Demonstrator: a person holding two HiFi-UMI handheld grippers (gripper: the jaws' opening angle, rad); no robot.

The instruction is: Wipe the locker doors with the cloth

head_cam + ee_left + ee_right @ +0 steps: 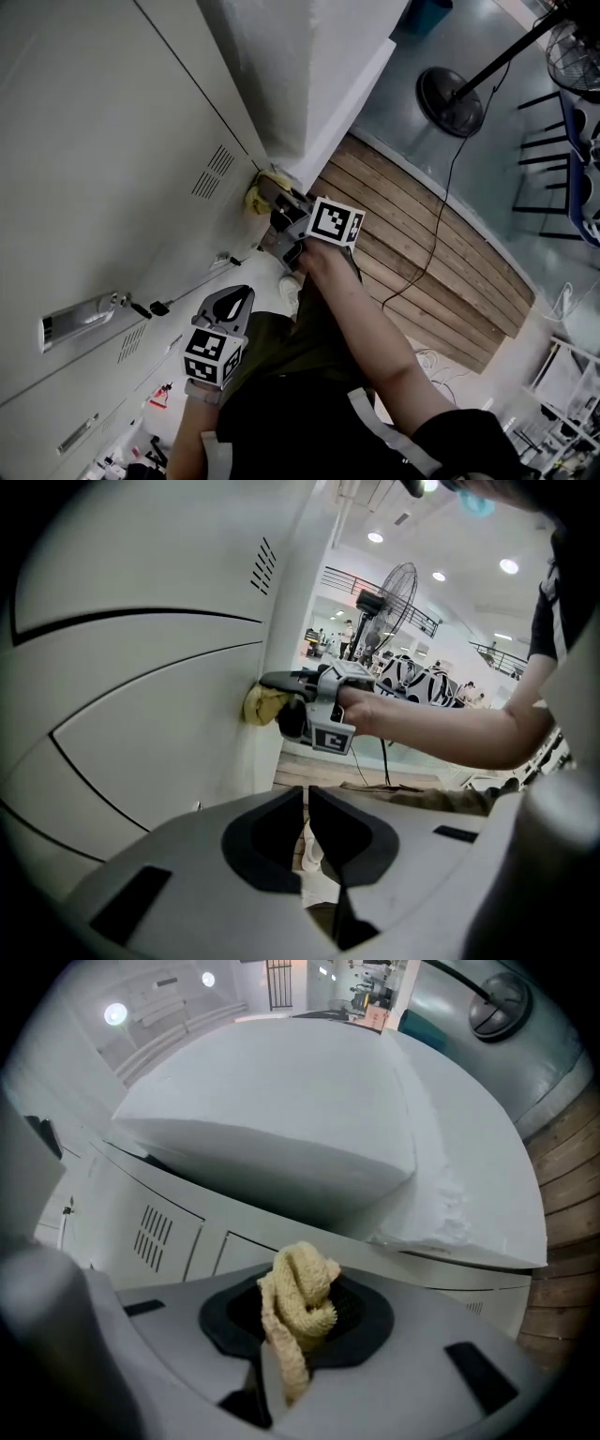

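- The yellow cloth (298,1302) is bunched between the jaws of the right gripper (298,1327), which pinch it tight; one strand trails back over the gripper's body toward its camera
- At the jaw tips the cloth's front lies against the locker door (112,141), at the door's edge; the white pillar (281,66) stands straight ahead of the jaws and just past that edge
- A set of vent slots (150,1232) is cut into the door just to the left of the right gripper's jaws
- The left gripper (306,822) has its jaws pressed together but for a thin slit, with nothing between them; it is held back from the lockers, apart from the door, and looks along at the right gripper and the cloth ahead of it
- A metal handle (80,319) sits on a locker door off the left gripper's left side
- Wood planks (422,244) run along the right gripper's right side, crossed by a black cable (441,220); a standing fan (450,98) is beyond them, well apart from both grippers
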